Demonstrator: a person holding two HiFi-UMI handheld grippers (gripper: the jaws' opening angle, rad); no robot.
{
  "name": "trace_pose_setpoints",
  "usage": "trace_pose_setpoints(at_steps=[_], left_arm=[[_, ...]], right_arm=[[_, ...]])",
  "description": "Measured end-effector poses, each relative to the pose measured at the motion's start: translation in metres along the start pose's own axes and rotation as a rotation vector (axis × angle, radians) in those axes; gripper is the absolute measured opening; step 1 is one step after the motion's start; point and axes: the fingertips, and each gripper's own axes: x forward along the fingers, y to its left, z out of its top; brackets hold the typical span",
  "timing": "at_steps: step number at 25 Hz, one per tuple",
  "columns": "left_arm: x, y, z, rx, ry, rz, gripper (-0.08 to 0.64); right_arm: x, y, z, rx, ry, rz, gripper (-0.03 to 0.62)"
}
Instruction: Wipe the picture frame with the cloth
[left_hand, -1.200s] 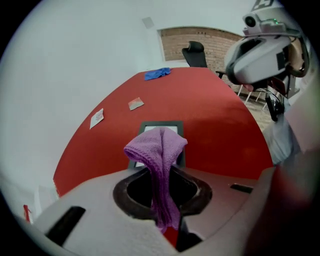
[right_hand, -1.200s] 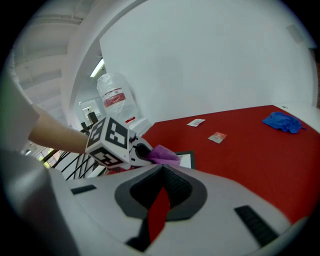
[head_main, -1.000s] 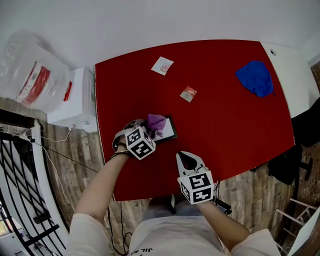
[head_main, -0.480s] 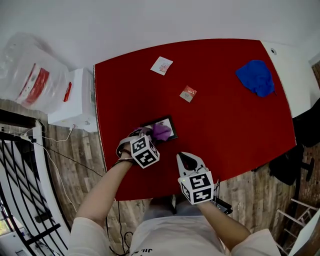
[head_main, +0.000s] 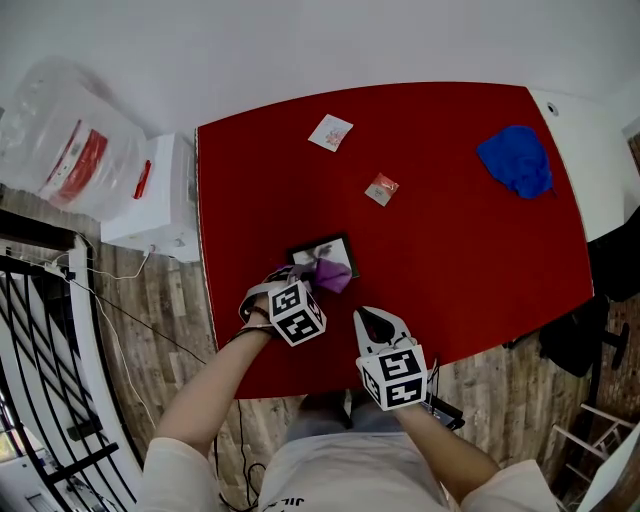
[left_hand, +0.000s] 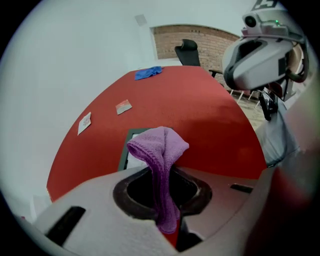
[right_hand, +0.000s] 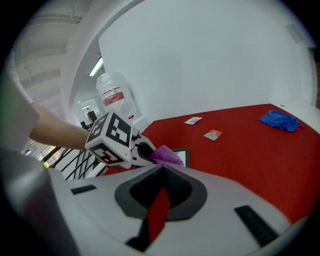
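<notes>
A small dark-rimmed picture frame (head_main: 318, 250) lies flat on the red table (head_main: 450, 250), near its front left. My left gripper (head_main: 312, 281) is shut on a purple cloth (head_main: 331, 272), which rests on the frame's near right corner. In the left gripper view the cloth (left_hand: 159, 149) bunches out past the fingertips and hides part of the frame (left_hand: 130, 152). My right gripper (head_main: 378, 318) hovers near the table's front edge, to the right of the left one, shut with nothing in it. In the right gripper view the left gripper (right_hand: 145, 152) and cloth (right_hand: 165, 156) lie just ahead.
A blue cloth (head_main: 515, 160) lies at the table's far right. Two small packets (head_main: 331, 132) (head_main: 381, 188) sit beyond the frame. A white cabinet (head_main: 160, 195) and a large water bottle (head_main: 70, 150) stand left of the table, with a black railing (head_main: 40, 350) nearer.
My left gripper has dragged the purple cloth across the frame, from its left part toward its near right corner. The right gripper has stayed in place.
</notes>
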Motion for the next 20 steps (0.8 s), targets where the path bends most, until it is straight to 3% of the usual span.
trace_pose_setpoints(at_steps=[12,15,20], left_arm=[[0.016,0.083,0.041,-0.054,-0.021,0.021,0.057],[0.020,0.075,0.041,-0.046,-0.011,-0.005,0.057],[0.021,0.027,0.035,-0.022,-0.002,-0.087,0.057]], right_arm=[[-0.005,-0.005,-0.009,0.007,0.019,-0.001,0.003],[-0.005,-0.011,-0.012,0.017,0.024,-0.005,0.003],[-0.005,-0.023,-0.014,0.024,0.027,-0.013,0.003]])
